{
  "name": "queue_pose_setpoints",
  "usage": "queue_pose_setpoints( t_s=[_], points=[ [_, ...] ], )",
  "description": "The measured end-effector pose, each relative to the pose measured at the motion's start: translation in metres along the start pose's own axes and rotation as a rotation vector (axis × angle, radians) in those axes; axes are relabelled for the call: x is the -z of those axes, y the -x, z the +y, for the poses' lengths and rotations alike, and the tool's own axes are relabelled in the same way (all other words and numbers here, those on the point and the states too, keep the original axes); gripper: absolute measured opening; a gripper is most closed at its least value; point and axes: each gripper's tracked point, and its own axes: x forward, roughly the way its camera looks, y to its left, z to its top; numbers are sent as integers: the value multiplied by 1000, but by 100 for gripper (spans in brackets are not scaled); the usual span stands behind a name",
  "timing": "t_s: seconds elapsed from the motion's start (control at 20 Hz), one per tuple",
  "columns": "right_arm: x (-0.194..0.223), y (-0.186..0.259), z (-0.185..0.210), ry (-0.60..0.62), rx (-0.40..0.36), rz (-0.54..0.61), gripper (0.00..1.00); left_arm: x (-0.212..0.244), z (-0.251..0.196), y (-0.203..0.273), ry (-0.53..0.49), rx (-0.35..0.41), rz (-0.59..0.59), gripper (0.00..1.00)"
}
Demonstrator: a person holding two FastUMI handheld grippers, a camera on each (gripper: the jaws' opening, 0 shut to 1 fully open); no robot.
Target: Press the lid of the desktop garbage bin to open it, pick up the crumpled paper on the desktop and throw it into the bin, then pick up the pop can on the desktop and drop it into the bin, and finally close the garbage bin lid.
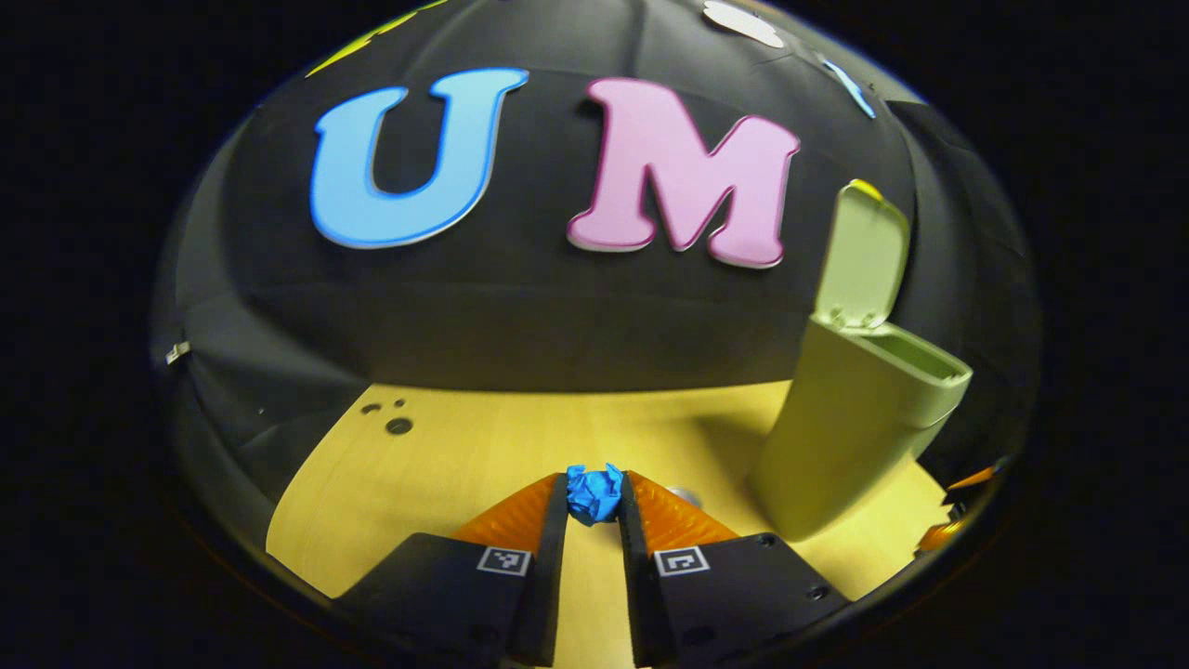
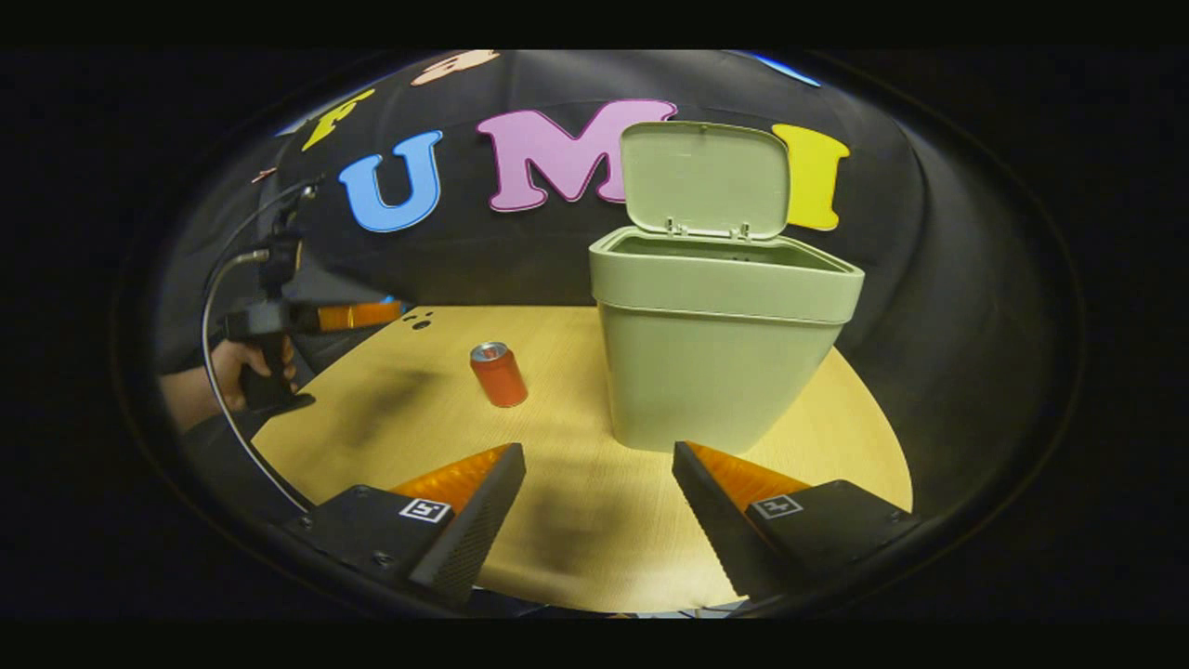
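Observation:
A blue crumpled paper [image 1: 594,493] is pinched between both fingertips of my left gripper [image 1: 594,497], held above the wooden table [image 1: 464,455]. The pale green bin [image 1: 850,427] stands to its right with its lid [image 1: 862,255] swung up. In the right gripper view the same bin [image 2: 715,353] stands just ahead, lid [image 2: 703,179] upright and mouth exposed. A red pop can [image 2: 498,373] stands upright on the table left of the bin. My right gripper [image 2: 599,465] is open and holds nothing, low over the table in front of the bin. The left gripper [image 2: 358,314] shows far left, held by a hand [image 2: 232,367].
The round wooden table [image 2: 576,520] ends at a curved front edge. A few small dark holes [image 1: 398,425] mark its far left part. The black cloth wall rises right behind the table and bin. A cable [image 2: 218,307] hangs from the left gripper.

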Motion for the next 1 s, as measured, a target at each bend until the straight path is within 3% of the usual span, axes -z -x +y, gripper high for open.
queue_pose_setpoints(
  t_s=[0.35,0.55,0.75,1.0],
  points=[
    [1,5,-17,-49,25,-13,100,-93,-162,-11,-49,350,-123,34],
    [6,10,-26,-63,45,-11,99,-100,-229,-21,-126,484,-129,34],
    [13,16,-35,-68,66,-4,99,-91,-264,-39,-124,525,-75,34],
    [18,19,-46,-95,82,5,100,-76,-264,-40,-115,538,-28,36]
  ],
)
